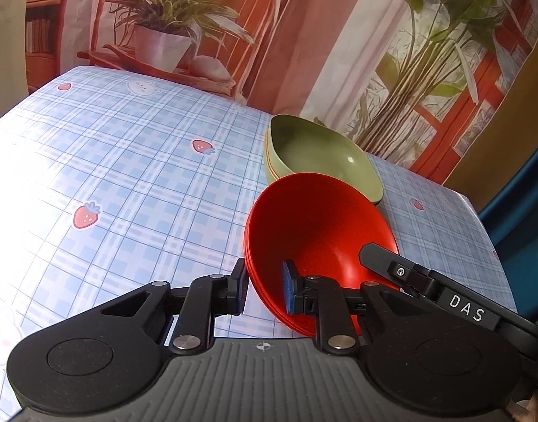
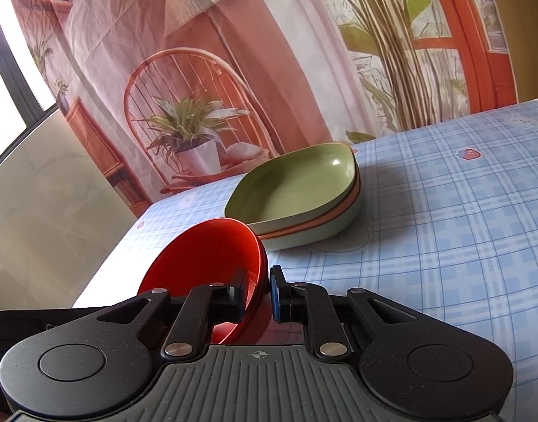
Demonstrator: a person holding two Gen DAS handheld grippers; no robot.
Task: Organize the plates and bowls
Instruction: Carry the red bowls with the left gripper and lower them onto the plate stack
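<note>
A stack of red bowls point(image 1: 318, 232) stands on the blue checked tablecloth point(image 1: 128, 183); it also shows in the right wrist view point(image 2: 212, 256). My left gripper point(image 1: 265, 290) straddles the near-left rim, one finger outside, one inside, with a small gap. My right gripper point(image 2: 256, 295) straddles the opposite rim the same way; its finger point(image 1: 385, 260) shows in the left wrist view. Behind the bowls sits a stack of squarish plates, green on top point(image 1: 318, 154), with an orange and a pale green one below point(image 2: 304, 190).
A printed backdrop with plants and a chair hangs behind the table point(image 2: 234, 70). The table's right edge point(image 1: 487, 232) lies close beside the bowls. Open cloth stretches to the left point(image 1: 93, 176) in the left wrist view.
</note>
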